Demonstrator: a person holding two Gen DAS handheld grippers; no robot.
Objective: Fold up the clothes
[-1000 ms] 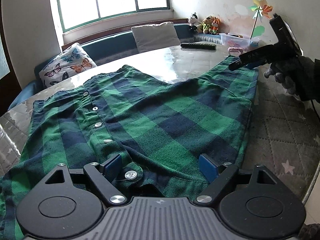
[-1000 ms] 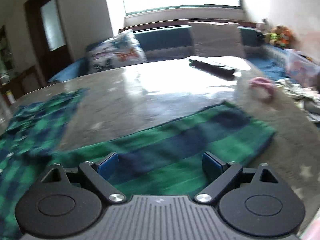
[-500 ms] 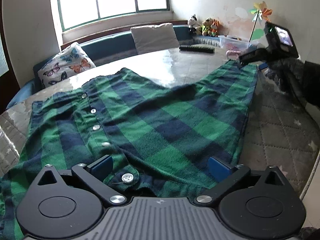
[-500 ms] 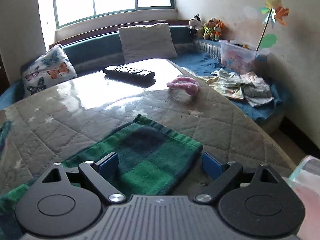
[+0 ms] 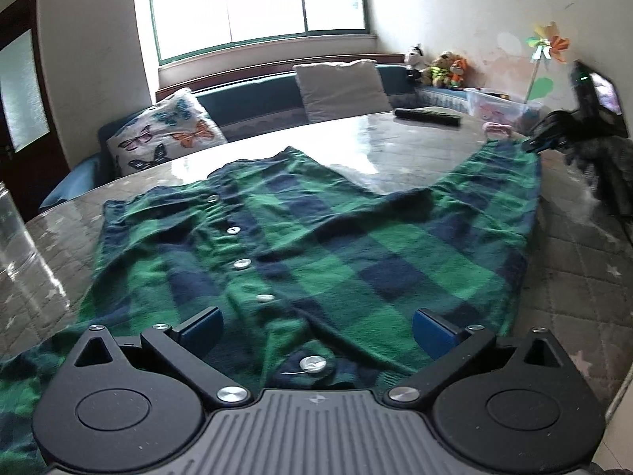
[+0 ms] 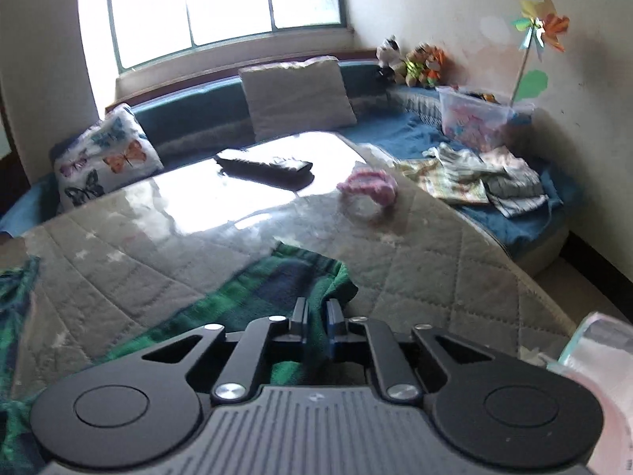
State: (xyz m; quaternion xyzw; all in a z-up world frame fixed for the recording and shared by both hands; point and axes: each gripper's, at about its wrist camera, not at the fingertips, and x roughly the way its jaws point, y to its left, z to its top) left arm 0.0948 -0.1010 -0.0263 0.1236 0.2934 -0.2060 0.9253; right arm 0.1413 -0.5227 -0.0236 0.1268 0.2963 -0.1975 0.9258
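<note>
My right claw (image 6: 316, 318) pinches the plaid shirt's (image 5: 316, 245) sleeve end to fold it inward, while my left claw (image 5: 316, 326) gapes empty over the hem.

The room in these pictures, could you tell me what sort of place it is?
Most likely a home living room: a cushioned window bench with a butterfly pillow, stuffed toys in the corner, and a remote control on the padded table.
</note>
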